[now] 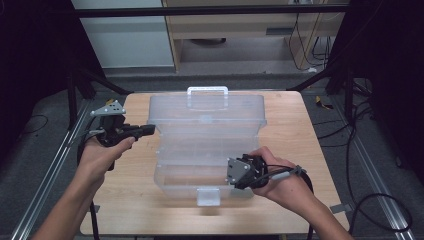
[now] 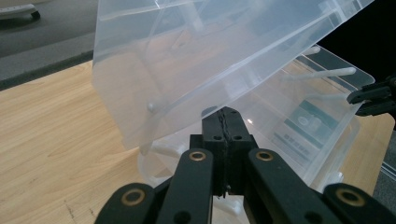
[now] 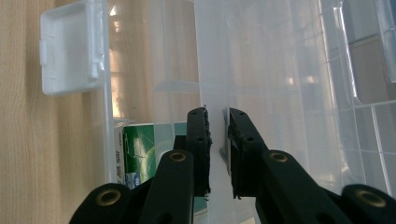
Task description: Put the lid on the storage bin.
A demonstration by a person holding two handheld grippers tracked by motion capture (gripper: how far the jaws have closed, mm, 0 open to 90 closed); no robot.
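A clear plastic storage box (image 1: 175, 175) lies on the wooden table with its lid (image 1: 205, 117) raised and tilted back. My left gripper (image 1: 148, 130) is at the box's left side. Its jaws are shut on nothing, and their tip (image 2: 226, 113) rests right under the lid's lower edge (image 2: 187, 116). My right gripper (image 1: 235, 176) is at the box's front right corner, with a hand around it. In the right gripper view its jaws (image 3: 217, 116) are shut on a thin clear wall of the box (image 3: 212, 70).
A white latch (image 1: 208, 196) hangs off the box's front edge, and a handle (image 1: 207, 92) tops the lid. A green and white packet (image 3: 137, 149) lies inside the box. Bare table (image 1: 130, 200) flanks the box. Cables and metal frame rails surround the table.
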